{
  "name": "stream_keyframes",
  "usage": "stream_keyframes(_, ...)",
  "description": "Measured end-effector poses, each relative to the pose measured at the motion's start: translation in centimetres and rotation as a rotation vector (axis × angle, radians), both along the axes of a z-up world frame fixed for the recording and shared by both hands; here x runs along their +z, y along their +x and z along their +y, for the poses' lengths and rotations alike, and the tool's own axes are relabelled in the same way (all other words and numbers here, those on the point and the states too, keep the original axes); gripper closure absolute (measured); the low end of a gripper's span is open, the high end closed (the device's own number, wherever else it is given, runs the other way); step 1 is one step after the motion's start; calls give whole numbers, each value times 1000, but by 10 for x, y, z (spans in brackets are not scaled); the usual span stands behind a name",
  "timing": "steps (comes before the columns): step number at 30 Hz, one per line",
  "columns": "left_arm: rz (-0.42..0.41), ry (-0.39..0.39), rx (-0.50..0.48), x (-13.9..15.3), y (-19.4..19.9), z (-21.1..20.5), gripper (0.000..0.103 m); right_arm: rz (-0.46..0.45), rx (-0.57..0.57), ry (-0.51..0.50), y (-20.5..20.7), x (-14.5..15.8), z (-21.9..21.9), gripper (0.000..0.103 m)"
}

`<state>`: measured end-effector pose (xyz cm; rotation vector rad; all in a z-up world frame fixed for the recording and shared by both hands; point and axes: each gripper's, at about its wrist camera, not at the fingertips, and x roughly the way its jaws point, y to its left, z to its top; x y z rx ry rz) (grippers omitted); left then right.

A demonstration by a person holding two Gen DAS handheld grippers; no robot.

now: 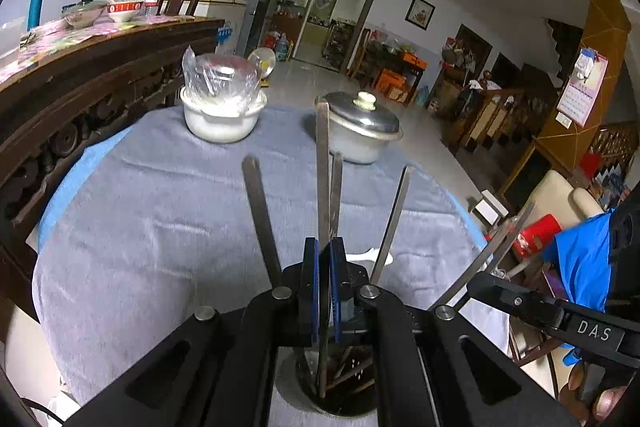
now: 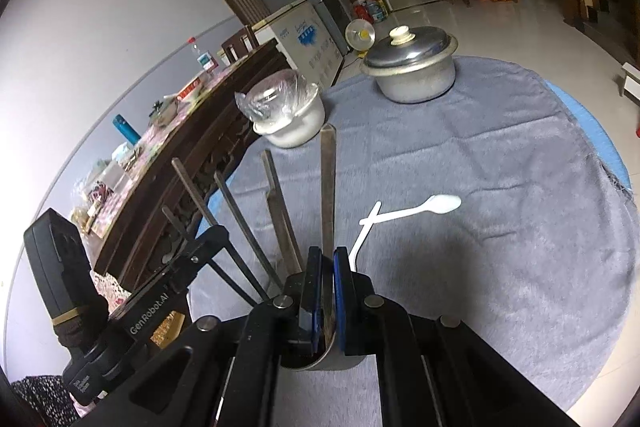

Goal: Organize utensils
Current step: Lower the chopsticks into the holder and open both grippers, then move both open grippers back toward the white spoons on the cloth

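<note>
Ahead of me: lidded metal pot (image 2: 412, 67), wrapped white bowl (image 2: 290, 115).
Under them: my grey cloth (image 2: 500, 187).

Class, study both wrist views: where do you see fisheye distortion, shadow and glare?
Left wrist: the fisheye bends the grey cloth round and darkens the picture's corners; the plastic wrap on the white bowl glints. Right wrist: a broad dark shadow lies on the cloth before the claw, near the white spoon; the wall at left is washed out.

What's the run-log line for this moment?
left tongs: shut on chopstick | right tongs: shut on chopstick | holder: below | spoons: on cloth
</note>
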<state>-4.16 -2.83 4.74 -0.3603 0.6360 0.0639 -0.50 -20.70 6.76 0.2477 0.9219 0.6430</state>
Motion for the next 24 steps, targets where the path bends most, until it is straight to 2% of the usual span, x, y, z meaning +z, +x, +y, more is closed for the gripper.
stream_keyframes(14, 4, 9, -48, 9, -10, -4, 96, 17, 26, 24, -1, 0, 2, 92)
stream_keyframes(16, -6, -4, -49, 16, -13, 0, 91, 21, 26, 43, -1, 2, -2, 81)
stream_keyframes(17, -15, -12, -43, 21, -15, 3, 81, 20, 24, 49, -1, 4, -4, 77)
stream_keyframes(18, -22, -17, -38, 24, -17, 5, 67, 16, 20, 56, -1, 6, -6, 72)
stream_keyframes(20, -58, -33, -20, 36, -24, 13, 52, 9, 12, 73, -1, 12, -13, 67)
stream_keyframes(22, -96, -36, 0, 48, -32, 21, 51, -2, -2, 87, -1, 17, -20, 61)
stream_keyframes(24, -123, -45, 14, 58, -37, 31, 50, -12, -21, 114, 1, 23, -30, 60)
